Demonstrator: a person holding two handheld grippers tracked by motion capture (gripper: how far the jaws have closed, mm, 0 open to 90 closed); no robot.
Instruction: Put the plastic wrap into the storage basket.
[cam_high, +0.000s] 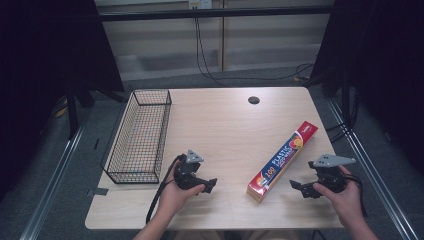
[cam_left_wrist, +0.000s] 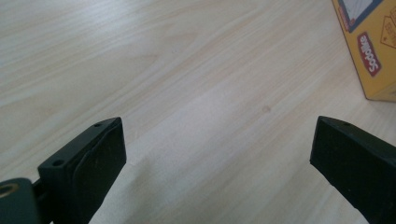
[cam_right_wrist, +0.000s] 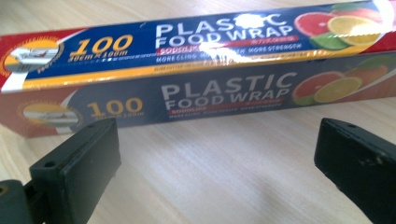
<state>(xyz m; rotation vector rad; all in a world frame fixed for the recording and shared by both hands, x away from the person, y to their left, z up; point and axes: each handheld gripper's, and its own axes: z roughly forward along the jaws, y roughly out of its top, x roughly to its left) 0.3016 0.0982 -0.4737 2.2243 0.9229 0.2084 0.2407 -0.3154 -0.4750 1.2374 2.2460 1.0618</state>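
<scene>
Left gripper (cam_high: 212, 185): black two-jaw tool held in a hand at the near table edge, jaws spread wide, nothing between them.
Right gripper (cam_high: 296, 186): matching black tool in the other hand, jaws released, aimed at the box just beside it.
Box (cam_high: 282, 161): long red, blue and yellow cardboard carton lying flat on the pale wooden table (cam_high: 225, 125); lettering reads "PLASTIC FOOD WRAP" and "100", with citrus fruit pictures.
Basket (cam_high: 140, 137): black wire basket, far left.
</scene>
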